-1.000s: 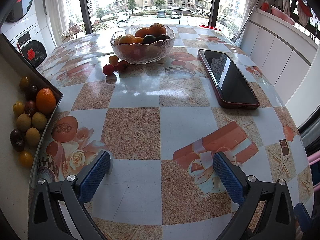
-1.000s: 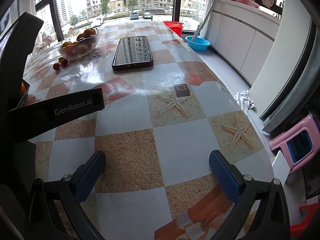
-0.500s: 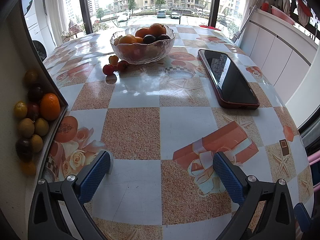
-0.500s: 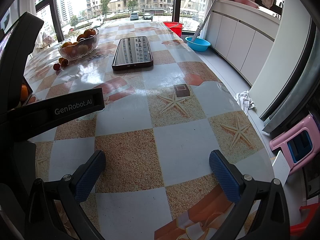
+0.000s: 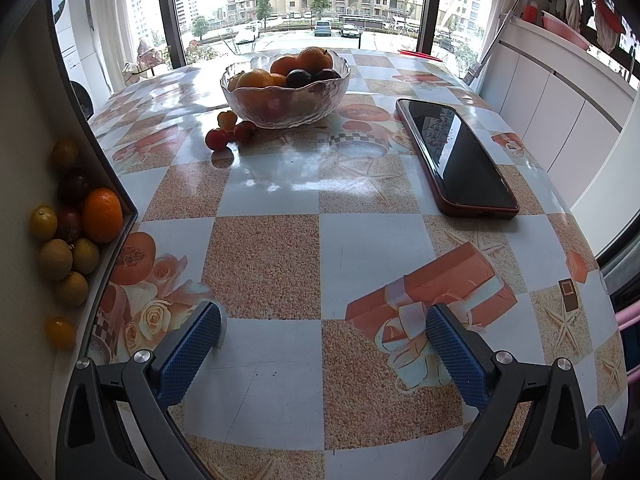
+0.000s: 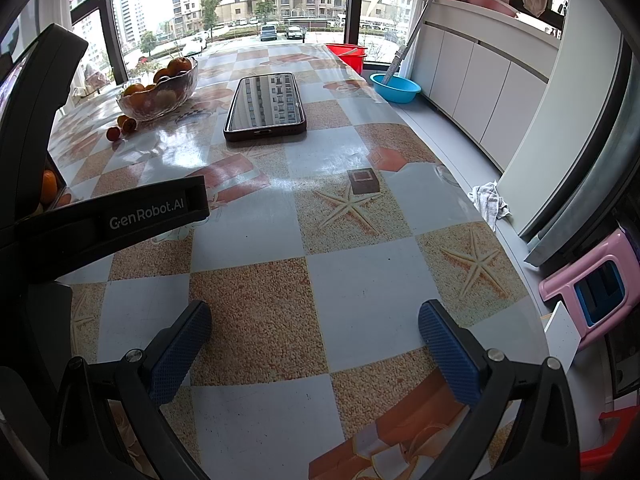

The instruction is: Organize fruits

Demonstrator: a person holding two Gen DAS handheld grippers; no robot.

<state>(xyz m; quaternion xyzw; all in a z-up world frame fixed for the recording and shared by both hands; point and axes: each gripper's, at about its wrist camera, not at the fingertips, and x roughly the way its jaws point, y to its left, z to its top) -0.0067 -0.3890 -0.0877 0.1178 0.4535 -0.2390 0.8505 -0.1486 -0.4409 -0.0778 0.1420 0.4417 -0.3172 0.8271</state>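
Observation:
A glass bowl (image 5: 285,94) (image 6: 159,93) with oranges and dark fruits stands at the far end of the table. Three small red fruits (image 5: 231,132) (image 6: 121,127) lie on the table just in front of it. At the left edge a white tray (image 5: 24,168) holds an orange (image 5: 102,215), several small yellow-green fruits and dark ones. My left gripper (image 5: 323,334) is open over the near table, empty, far from the bowl. My right gripper (image 6: 314,332) is also open and empty, to the right of the left one, whose black body (image 6: 120,216) shows beside it.
A phone in a dark red case (image 5: 456,162) (image 6: 266,106) lies flat right of the bowl. The patterned table (image 5: 272,264) ends close on the right. Beside it on the floor are a blue basin (image 6: 395,87), a white rag (image 6: 489,199) and a pink stool (image 6: 592,288).
The left wrist view has shifted a little, so the fruit tray at the left edge sits further right and more upright in the frame. The right gripper has stayed still.

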